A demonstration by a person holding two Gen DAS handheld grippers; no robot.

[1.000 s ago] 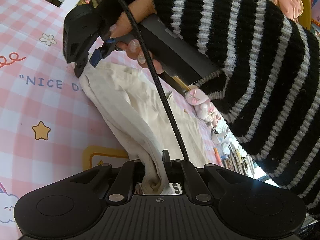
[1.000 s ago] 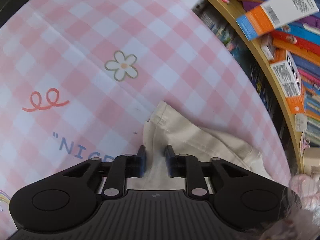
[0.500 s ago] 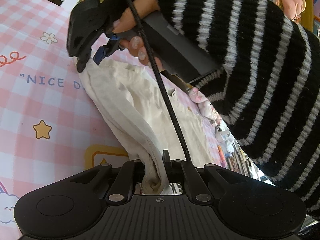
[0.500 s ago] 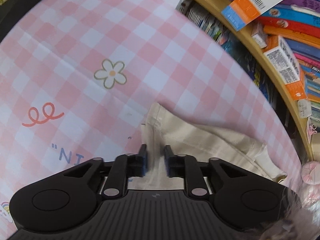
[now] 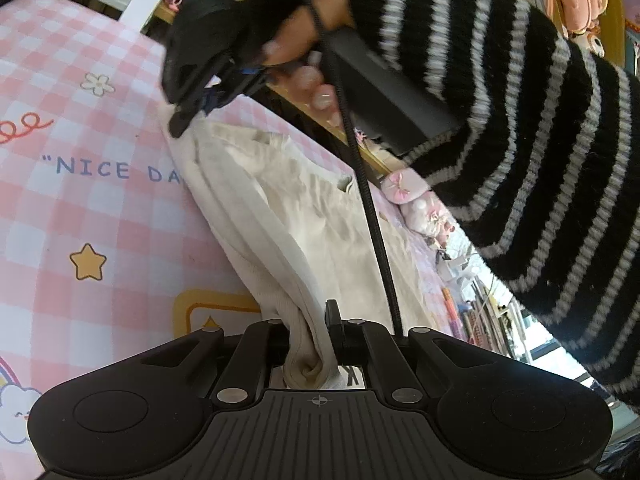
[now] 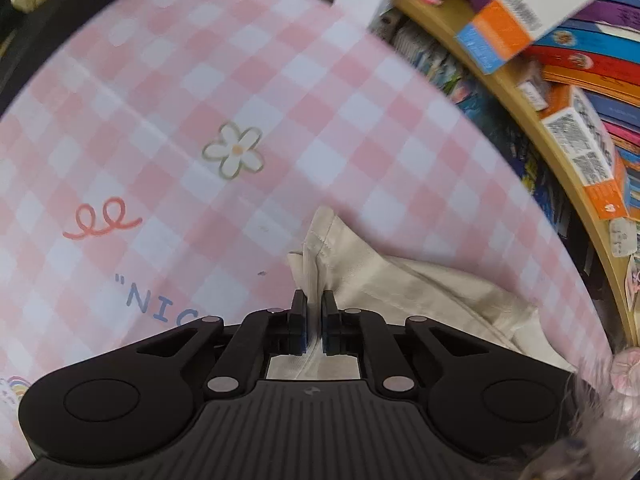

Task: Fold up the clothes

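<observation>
garment (image 5: 304,216): cream, soft woven cloth, stitched hem, stretched between both grippers
left gripper (image 5: 308,332): fingers pinching bunched cloth
right gripper (image 6: 314,320): fingers pinching flat hem

The cream garment (image 5: 304,216) is hanging stretched and bunched between two pinched edges, its lower part trailing over the pink checked cloth (image 5: 100,216).

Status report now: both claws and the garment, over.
Left claw shut on cream garment. Right claw shut on its far corner. Garment stretched between them above pink checked cloth. Nothing in the way.
</observation>
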